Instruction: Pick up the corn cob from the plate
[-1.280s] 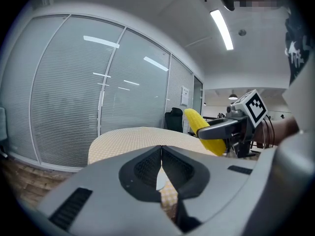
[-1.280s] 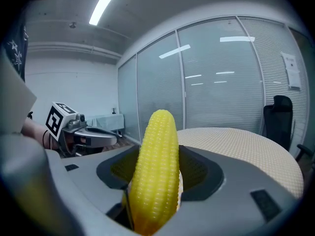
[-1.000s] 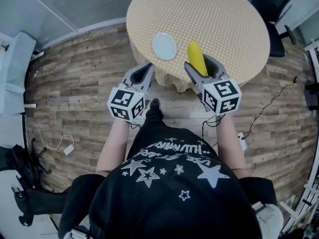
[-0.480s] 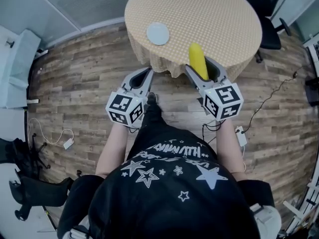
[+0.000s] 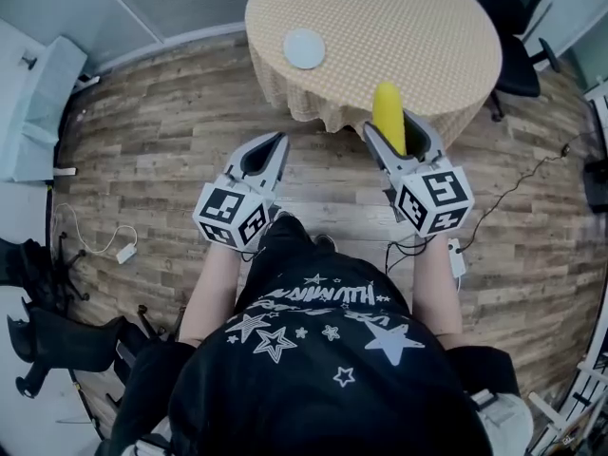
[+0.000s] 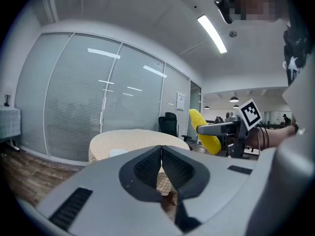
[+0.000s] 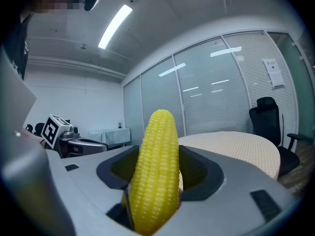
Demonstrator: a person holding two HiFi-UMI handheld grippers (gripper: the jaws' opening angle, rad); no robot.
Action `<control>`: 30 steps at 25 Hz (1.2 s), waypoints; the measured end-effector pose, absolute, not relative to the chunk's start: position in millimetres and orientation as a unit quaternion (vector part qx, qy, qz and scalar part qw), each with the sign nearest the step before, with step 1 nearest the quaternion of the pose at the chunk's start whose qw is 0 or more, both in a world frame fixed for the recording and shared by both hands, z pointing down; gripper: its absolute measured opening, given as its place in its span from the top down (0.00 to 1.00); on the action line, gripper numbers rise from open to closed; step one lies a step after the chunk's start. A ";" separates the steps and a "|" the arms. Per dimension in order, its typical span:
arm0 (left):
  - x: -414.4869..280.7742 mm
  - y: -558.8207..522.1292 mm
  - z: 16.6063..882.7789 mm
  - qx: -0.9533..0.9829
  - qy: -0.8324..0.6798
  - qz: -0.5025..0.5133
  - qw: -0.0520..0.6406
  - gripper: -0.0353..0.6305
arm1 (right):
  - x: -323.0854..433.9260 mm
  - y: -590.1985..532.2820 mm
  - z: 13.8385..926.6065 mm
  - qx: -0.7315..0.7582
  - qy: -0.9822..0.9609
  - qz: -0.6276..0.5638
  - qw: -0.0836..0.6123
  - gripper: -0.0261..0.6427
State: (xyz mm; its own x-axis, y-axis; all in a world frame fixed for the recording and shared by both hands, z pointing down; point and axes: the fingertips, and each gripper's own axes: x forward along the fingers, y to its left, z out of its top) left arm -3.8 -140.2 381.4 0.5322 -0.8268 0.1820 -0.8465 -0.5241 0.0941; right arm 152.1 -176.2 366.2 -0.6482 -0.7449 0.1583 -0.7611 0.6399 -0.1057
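an office; glass partition walls point(image 6: 98, 107), strip ceiling lights point(image 6: 211, 33), office chair point(image 5: 518, 8)

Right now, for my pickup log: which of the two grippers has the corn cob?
The right gripper: its jaws are shut on the yellow corn cob, which stands up between them. The left gripper is shut with nothing in it.

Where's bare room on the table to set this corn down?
The table is bare everywhere right of the white plate, across to the rim by the black chair. Only the plate's spot near the left rim is taken.
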 end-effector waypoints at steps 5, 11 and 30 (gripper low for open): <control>-11.1 -131.6 385.8 0.865 -0.490 0.058 0.095 0.93 | 138.4 -170.6 365.4 0.396 -0.913 0.083 0.049 0.57; -11.8 -113.7 387.7 0.871 -0.480 0.068 0.081 0.93 | 125.2 -164.5 359.5 0.390 -0.917 0.077 0.046 0.57; -50.4 17.6 380.9 0.860 -0.500 0.043 0.092 0.93 | 77.7 -20.4 361.4 0.358 -0.929 0.068 0.067 0.57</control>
